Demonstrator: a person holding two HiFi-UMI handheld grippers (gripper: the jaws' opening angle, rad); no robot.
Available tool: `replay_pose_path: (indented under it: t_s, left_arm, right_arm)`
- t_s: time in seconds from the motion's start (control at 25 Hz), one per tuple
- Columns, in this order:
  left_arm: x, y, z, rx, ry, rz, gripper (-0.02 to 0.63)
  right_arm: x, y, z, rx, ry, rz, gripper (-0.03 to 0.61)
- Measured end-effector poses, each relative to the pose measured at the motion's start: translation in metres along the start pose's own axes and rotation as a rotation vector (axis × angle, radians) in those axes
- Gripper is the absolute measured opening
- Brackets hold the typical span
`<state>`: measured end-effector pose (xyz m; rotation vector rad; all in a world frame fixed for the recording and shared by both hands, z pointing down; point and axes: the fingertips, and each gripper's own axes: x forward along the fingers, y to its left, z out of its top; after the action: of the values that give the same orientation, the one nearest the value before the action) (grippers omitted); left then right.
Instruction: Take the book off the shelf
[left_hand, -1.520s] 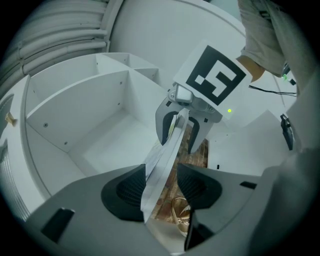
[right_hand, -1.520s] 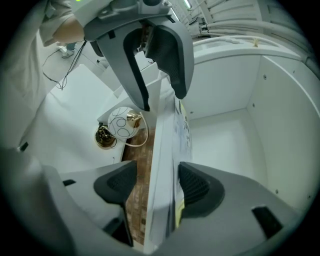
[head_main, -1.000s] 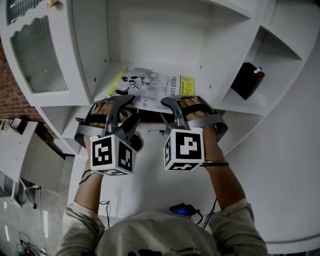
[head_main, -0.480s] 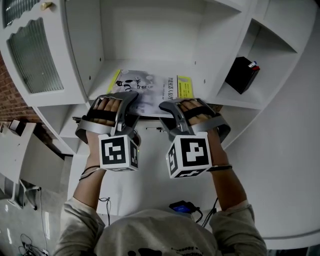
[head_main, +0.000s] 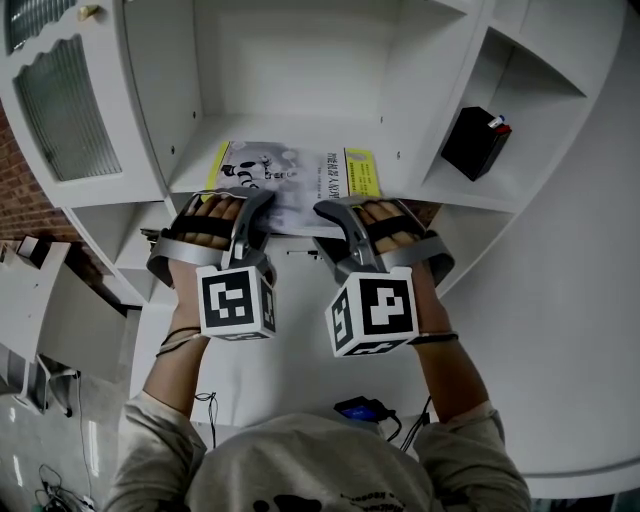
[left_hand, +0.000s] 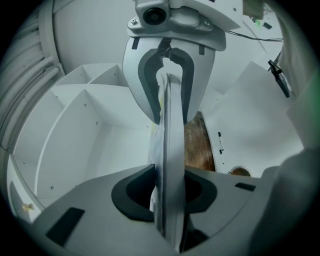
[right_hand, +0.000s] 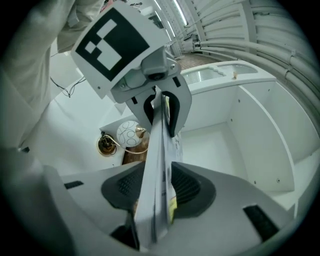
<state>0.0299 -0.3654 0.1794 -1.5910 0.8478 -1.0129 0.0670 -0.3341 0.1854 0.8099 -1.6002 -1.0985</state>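
A thin book (head_main: 300, 170) with a pale illustrated cover and yellow edging lies flat on the white shelf (head_main: 190, 175), its near edge over the shelf's front. My left gripper (head_main: 260, 203) grips that edge on the left; its jaws have just been closing, and in the left gripper view the book (left_hand: 167, 150) stands edge-on between the pads. My right gripper (head_main: 327, 210) grips the edge to the right of it; its jaws have just eased wider, but the book (right_hand: 156, 160) is still pinched between its pads. Each gripper view shows the other gripper across the book.
A black box (head_main: 472, 142) leans in the shelf compartment to the right. A ribbed glass cabinet door (head_main: 65, 110) hangs at the left. A small blue device (head_main: 362, 410) lies on the white counter below. A round patterned ornament (right_hand: 128, 134) stands beside a brass one.
My left gripper has rolled so that its marker cube faces up, and its jaws have closed onto the book's edge. Both hands have shifted slightly left along the shelf front.
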Motion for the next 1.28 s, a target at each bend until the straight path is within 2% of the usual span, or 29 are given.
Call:
replay_pose_path:
  t_s: [0.16,0.32,0.48,0.56,1.12,1.28]
  left_arm:
    - [-0.007,-0.002,0.005,-0.019,0.024,0.001,0.101]
    - [-0.015,-0.005,0.01,-0.034,0.045,0.007,0.1]
    - [-0.026,-0.009,0.015,-0.046,0.062,0.026,0.098]
    - [-0.031,-0.012,0.018,-0.048,0.068,0.031,0.098]
    - [-0.084,-0.013,0.03,-0.034,0.018,0.103,0.083]
    - [-0.108,-0.026,0.028,-0.071,-0.029,0.039,0.083]
  right_arm:
    - [0.009,0.001,-0.014,-0.038,0.077,-0.076,0.167]
    - [0.007,-0.004,-0.018,-0.038,0.099,-0.159,0.167]
    - [-0.001,-0.004,-0.017,-0.039,0.102,-0.219,0.102]
    - [-0.006,-0.001,-0.016,-0.048,0.102,-0.237,0.092]
    - [-0.055,0.008,0.009,-0.046,0.134,-0.299,0.078]
    - [-0.072,0.025,0.025,-0.012,0.164,-0.245,0.084]
